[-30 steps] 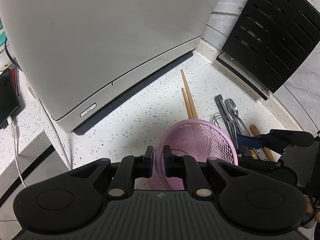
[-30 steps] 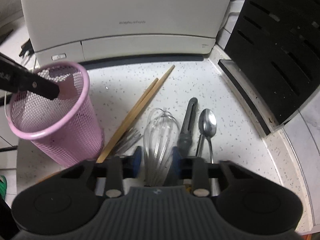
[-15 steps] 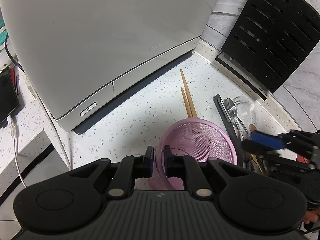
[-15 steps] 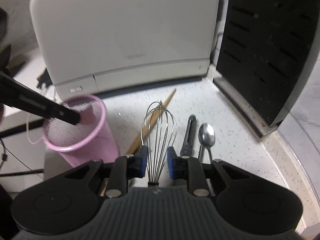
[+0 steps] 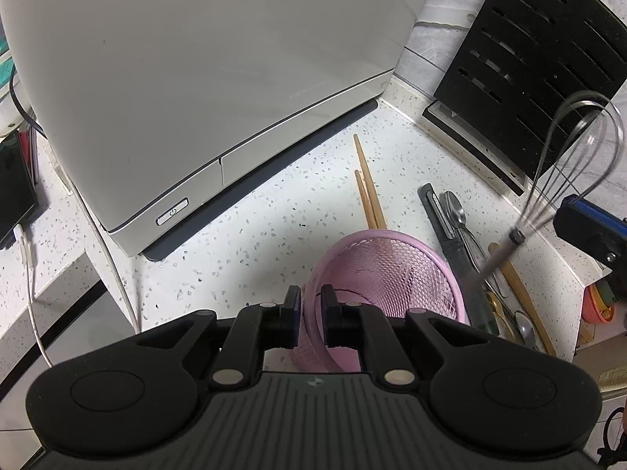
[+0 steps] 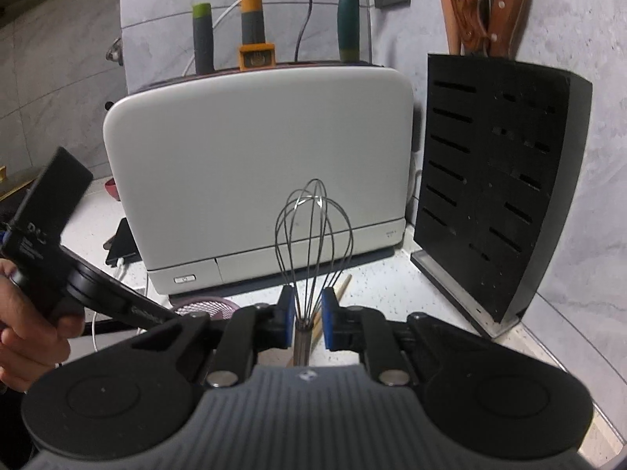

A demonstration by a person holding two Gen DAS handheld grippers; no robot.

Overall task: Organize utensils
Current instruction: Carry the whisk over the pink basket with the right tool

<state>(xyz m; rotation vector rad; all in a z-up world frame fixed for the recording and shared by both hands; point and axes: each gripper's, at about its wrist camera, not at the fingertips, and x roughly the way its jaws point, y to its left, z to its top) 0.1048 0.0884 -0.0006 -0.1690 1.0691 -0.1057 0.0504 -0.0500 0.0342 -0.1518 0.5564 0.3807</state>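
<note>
- Whisk (image 6: 313,243): thin bright metal wires, shiny, on a smooth steel handle.
- Basket (image 5: 386,270): pink wire mesh with a smooth rim, matt coating.
- Chopsticks (image 5: 368,188): bare pale wood, matt.
- Spoon (image 5: 454,209): polished metal, glossy.
- Worktop (image 5: 254,235): white stone-like surface, speckled, smooth with a slight sheen.
- Appliance (image 6: 258,164) at the worktop's back edge: pale grey plastic shell, smooth, satin.
- Knife block (image 6: 497,180) in the back right corner: black plastic, matt; wooden handles above it look varnished.
- Right tool (image 6: 308,319): black matt plastic, blue rubbery pads.
</note>
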